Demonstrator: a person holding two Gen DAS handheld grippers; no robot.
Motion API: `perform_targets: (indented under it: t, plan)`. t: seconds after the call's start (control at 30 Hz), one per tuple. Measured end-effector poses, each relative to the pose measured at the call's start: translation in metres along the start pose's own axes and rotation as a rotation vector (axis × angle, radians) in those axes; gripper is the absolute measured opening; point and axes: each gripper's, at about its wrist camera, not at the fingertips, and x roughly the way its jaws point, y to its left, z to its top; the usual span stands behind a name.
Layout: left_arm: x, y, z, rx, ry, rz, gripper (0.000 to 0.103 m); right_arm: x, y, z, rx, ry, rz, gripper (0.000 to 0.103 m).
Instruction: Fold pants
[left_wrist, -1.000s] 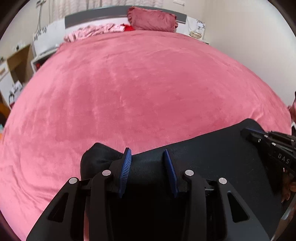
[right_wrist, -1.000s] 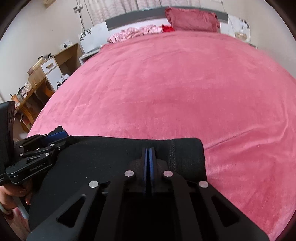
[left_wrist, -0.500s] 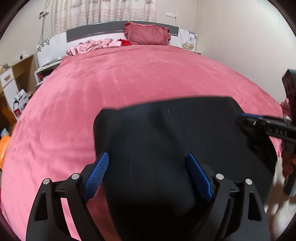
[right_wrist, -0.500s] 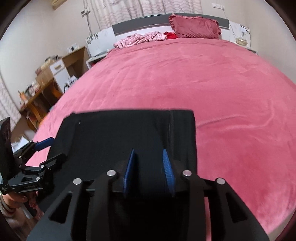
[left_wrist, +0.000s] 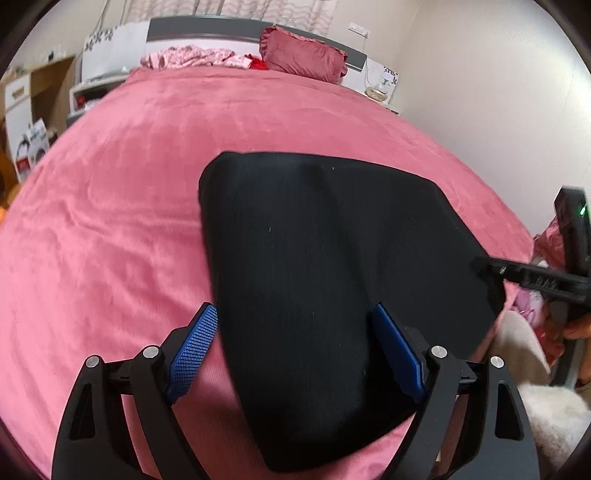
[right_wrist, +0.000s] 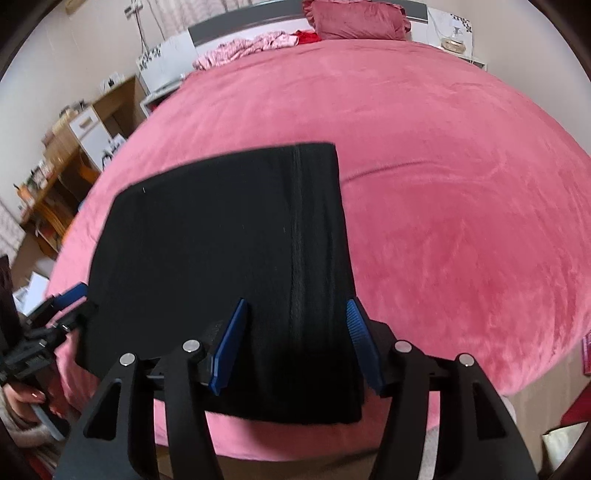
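The black pants (left_wrist: 325, 240) lie folded into a flat rectangle on the pink bed cover (left_wrist: 129, 177), near its front edge. My left gripper (left_wrist: 291, 314) hovers over the near left part of the pants, its blue pads wide apart and pressing on nothing. In the right wrist view the pants (right_wrist: 221, 229) show a seam down their right side. My right gripper (right_wrist: 297, 302) is above that side, its jaws opening, with cloth below them but not pinched. The left gripper (right_wrist: 79, 301) also shows at the pants' left edge.
A dark pink pillow (left_wrist: 303, 55) and a heap of pink clothes (left_wrist: 192, 59) lie at the headboard. A nightstand (left_wrist: 378, 88) stands at the far right, a wooden desk (right_wrist: 62, 147) with clutter at the left. A hand (right_wrist: 26, 398) holds the left gripper.
Both grippers let go of the pants' far fold and drew back toward the bed's near edge. Their jaws went from shut or narrow to apart, and the pants now lie flat.
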Motion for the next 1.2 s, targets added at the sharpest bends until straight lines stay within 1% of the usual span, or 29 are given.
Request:
perform_targets:
  t: [0.13,0.27,0.33,0.37,0.4,0.47,0.5,0.53,0.57,0.6,0.63,0.77,0.83,0.9,0.93,0.97,1.0,1.07,1.1,1.13,1.17,1.2]
  plan:
    - [0.000,0.007,-0.005,-0.062,0.030,-0.058,0.085,0.000,-0.002,-0.001,0.004,0.018,-0.008,0.057]
    - [0.000,0.007,-0.008,-0.074,0.037,-0.102,0.085,-0.003,-0.005,-0.004,0.004,0.035,-0.013,0.057]
    - [-0.001,0.008,-0.009,-0.080,0.041,-0.117,0.085,-0.003,-0.008,-0.006,0.010,0.046,-0.005,0.055]
    - [-0.001,0.009,-0.010,-0.077,0.042,-0.118,0.085,-0.003,-0.009,-0.007,0.013,0.046,0.003,0.049]
    - [-0.001,0.008,-0.010,-0.070,0.043,-0.113,0.085,-0.003,-0.009,-0.007,0.012,0.044,0.010,0.040]
    - [-0.001,0.003,-0.012,-0.036,0.045,-0.092,0.082,-0.004,-0.004,-0.008,-0.032,0.032,-0.012,0.031]
    - [-0.001,0.000,-0.012,-0.020,0.047,-0.085,0.077,-0.004,-0.002,-0.008,-0.050,0.031,-0.024,0.024]
    - [-0.001,-0.003,-0.013,0.000,0.051,-0.080,0.071,-0.006,0.001,-0.008,-0.070,0.027,-0.055,0.021]
    - [-0.003,-0.006,-0.012,0.015,0.049,-0.076,0.068,-0.008,0.001,-0.008,-0.076,0.027,-0.063,0.016]
    - [-0.004,-0.008,-0.012,0.025,0.047,-0.072,0.064,-0.011,0.000,-0.007,-0.074,0.030,-0.066,0.015]
    - [-0.007,-0.012,-0.012,0.042,0.044,-0.063,0.062,-0.013,0.000,-0.007,-0.071,0.032,-0.066,0.014]
    - [-0.006,-0.014,-0.017,0.074,0.070,-0.053,0.062,-0.008,-0.007,-0.016,-0.054,0.060,-0.069,0.013]
    - [-0.001,-0.017,-0.020,0.097,0.085,-0.040,0.063,-0.003,-0.009,-0.020,-0.052,0.058,-0.068,0.013]
    - [0.001,-0.019,-0.022,0.123,0.084,-0.027,0.065,-0.002,-0.011,-0.020,-0.040,0.054,-0.061,0.015]
    - [0.001,-0.019,-0.023,0.128,0.082,-0.019,0.070,-0.004,-0.013,-0.019,-0.028,0.055,-0.050,0.015]
    - [0.002,-0.018,-0.023,0.121,0.084,-0.018,0.073,-0.006,-0.017,-0.018,-0.008,0.051,-0.028,0.020]
    - [0.002,-0.014,-0.023,0.100,0.097,-0.026,0.082,-0.008,-0.022,-0.017,0.015,0.049,-0.017,0.032]
    - [0.002,-0.005,-0.022,0.042,0.111,-0.056,0.085,-0.013,-0.035,-0.016,0.094,0.045,-0.014,0.052]
    - [0.000,0.001,-0.021,0.007,0.111,-0.080,0.085,-0.015,-0.040,-0.016,0.121,0.042,0.007,0.053]
    - [-0.003,0.008,-0.019,-0.035,0.106,-0.102,0.085,-0.016,-0.047,-0.016,0.156,0.041,0.047,0.054]
    - [-0.007,0.015,-0.017,-0.067,0.095,-0.116,0.085,-0.017,-0.050,-0.015,0.175,0.039,0.065,0.057]
    - [-0.011,0.022,-0.016,-0.098,0.079,-0.131,0.086,-0.018,-0.052,-0.016,0.187,0.035,0.082,0.066]
